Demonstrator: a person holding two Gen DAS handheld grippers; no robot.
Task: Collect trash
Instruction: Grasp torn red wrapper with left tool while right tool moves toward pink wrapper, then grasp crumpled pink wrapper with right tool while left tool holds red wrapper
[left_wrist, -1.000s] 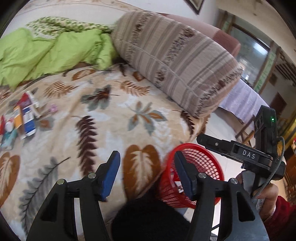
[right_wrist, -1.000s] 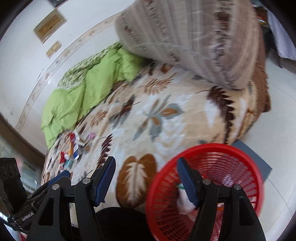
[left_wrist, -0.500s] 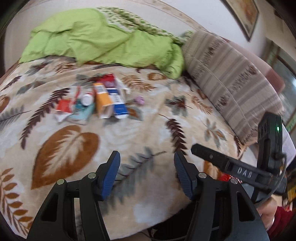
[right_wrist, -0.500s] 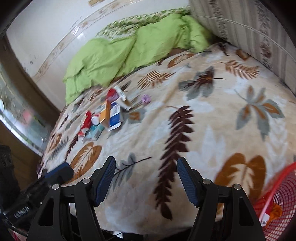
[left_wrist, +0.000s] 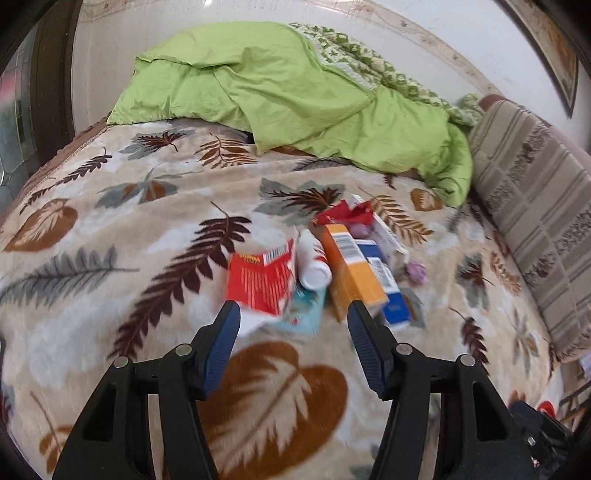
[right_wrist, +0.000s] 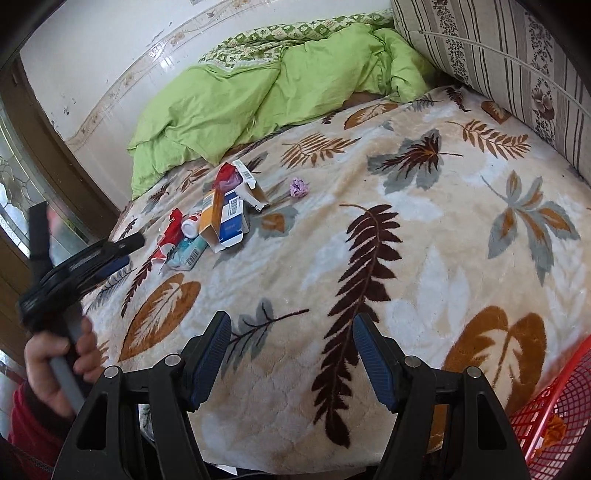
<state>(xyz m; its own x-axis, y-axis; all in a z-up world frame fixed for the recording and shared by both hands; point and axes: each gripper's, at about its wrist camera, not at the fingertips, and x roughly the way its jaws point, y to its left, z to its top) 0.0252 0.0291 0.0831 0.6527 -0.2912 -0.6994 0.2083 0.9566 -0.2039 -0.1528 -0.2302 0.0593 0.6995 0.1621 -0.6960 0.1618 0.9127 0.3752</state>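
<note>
Cardboard and thin foil make up most of what we have to collect, so we expect a light, crushable load. Taking the orange carton (left_wrist: 351, 269) as our landmark: the torn red packet (left_wrist: 258, 280) lies just to its left, with the small white bottle (left_wrist: 313, 264) between them and touching both; a pale blue wrapper (left_wrist: 304, 314) pokes out below the bottle; the blue-and-white box (left_wrist: 384, 284) lies against the carton's right side; a crumpled purple wad (left_wrist: 416, 271) sits a little further right, apart from the pile. All rest on the leaf-patterned blanket (left_wrist: 110, 236). Our left gripper (left_wrist: 293, 332) hangs just short of the pile, its jaws apart and empty, framing the packet's lower edge and the carton's near end. Our right gripper (right_wrist: 291, 347) is well back over bare blanket, also spread and holding nothing, with the red basket (right_wrist: 546, 413) beside it at the bed's edge. We judge the carton stiffest across its narrow sides, so we would pinch it there. The packet is limp and may fold or slip; better to take it at a doubled edge. The bottle is round and smooth, likely to roll on the plush, so grip its middle.
</note>
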